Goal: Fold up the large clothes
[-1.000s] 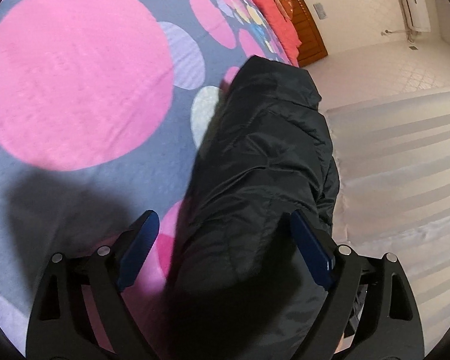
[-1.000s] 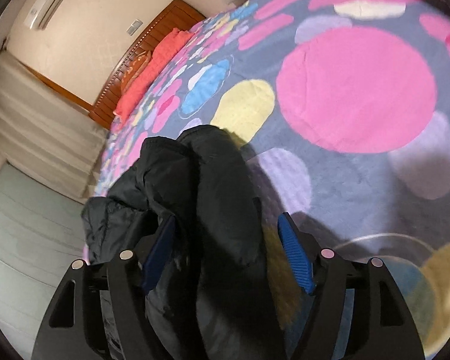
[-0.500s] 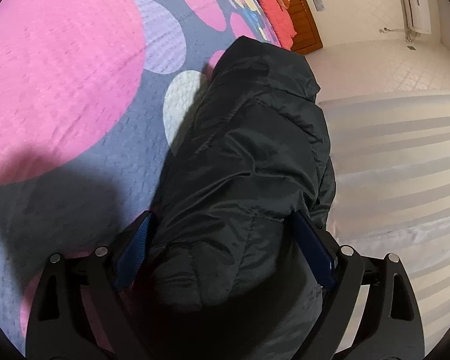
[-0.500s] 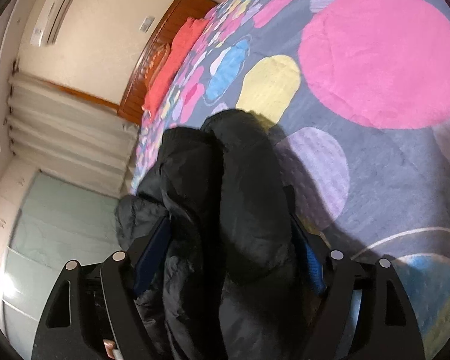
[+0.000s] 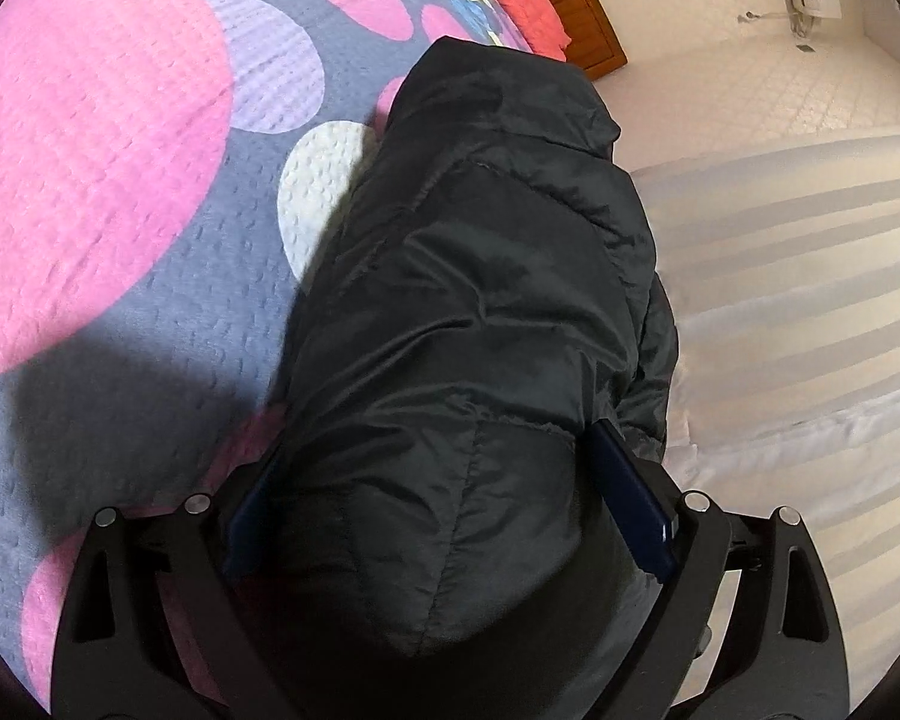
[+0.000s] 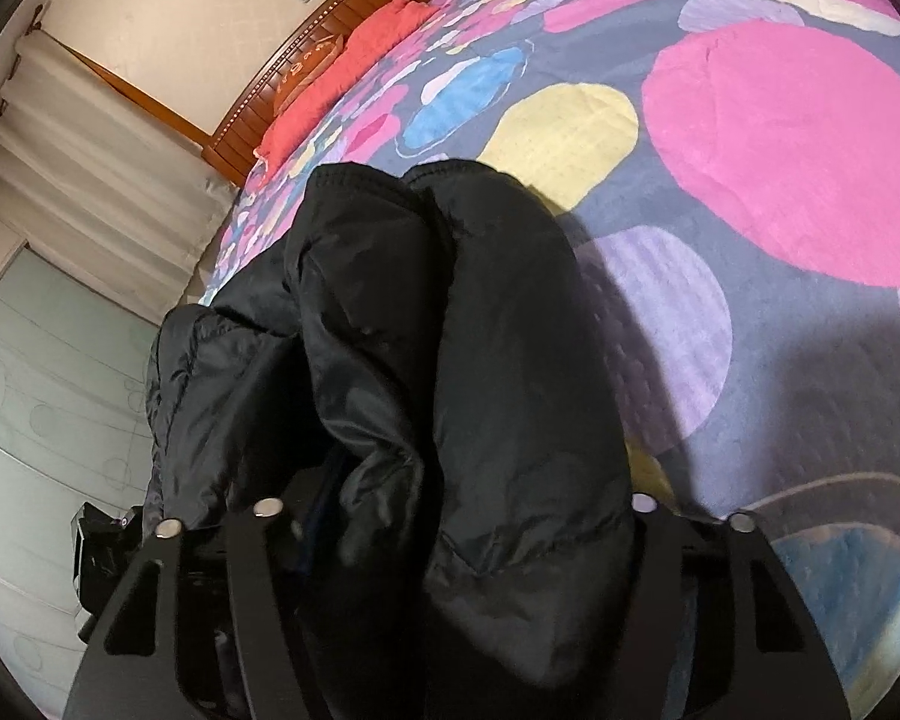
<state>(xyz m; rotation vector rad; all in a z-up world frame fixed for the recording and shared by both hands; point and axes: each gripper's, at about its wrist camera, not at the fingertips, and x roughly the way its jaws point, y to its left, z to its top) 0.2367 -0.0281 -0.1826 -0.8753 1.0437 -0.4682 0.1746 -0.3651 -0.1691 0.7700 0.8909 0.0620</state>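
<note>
- Plainly, the black jacket (image 5: 474,324) is lying bundled on the spotted bedspread (image 5: 108,156), close to the bed's edge.
- Left wrist view: the left gripper (image 5: 444,480) is straddling the near end of the jacket, one blue finger (image 5: 630,492) showing on the right, the other mostly buried under fabric; the jaws are standing wide, pressed against the bundle's sides.
- Right wrist view: the right gripper (image 6: 450,516) is sitting with the jacket (image 6: 426,360) heaped over its fingers, so I cannot tell whether its jaws are apart or together.
- Only the left view is showing the striped white curtain (image 5: 798,300) beside the bed; only the right view is showing the glass wardrobe doors (image 6: 36,396) and the jacket's two folded layers side by side.
- Both views are showing the jacket's long axis running away from the grippers, its far end pointing toward the wooden headboard (image 6: 330,42) and red pillows (image 6: 354,60).
</note>
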